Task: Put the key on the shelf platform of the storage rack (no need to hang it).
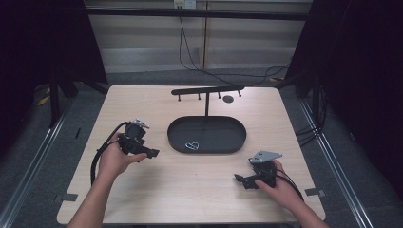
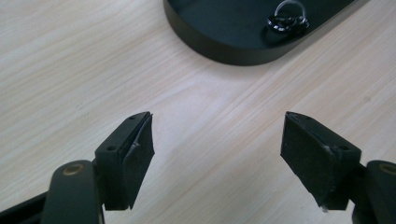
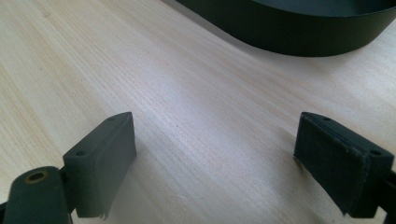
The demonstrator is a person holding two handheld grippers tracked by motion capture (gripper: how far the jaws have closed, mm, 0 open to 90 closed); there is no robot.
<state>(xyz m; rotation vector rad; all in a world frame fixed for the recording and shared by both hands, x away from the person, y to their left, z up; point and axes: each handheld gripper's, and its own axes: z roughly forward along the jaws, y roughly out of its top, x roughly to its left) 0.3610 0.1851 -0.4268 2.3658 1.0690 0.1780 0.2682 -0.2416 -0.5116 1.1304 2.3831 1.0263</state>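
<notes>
small looped item (image 1: 191, 145) in tray (image 1: 177, 141) too tiny to identify

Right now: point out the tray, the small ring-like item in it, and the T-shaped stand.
tray (image 1: 237, 137), high view, right rim
ring-like item (image 1: 192, 145), high view, its middle
T-shaped stand (image 1: 207, 90), high view, crossbar

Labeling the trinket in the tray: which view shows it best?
The left gripper view: the trinket is close, showing a clear loop on dark glossy rings inside the tray. In the high view it is a tiny pale squiggle near the tray's front. The right gripper view gives the tray wall, hiding the inside.
</notes>
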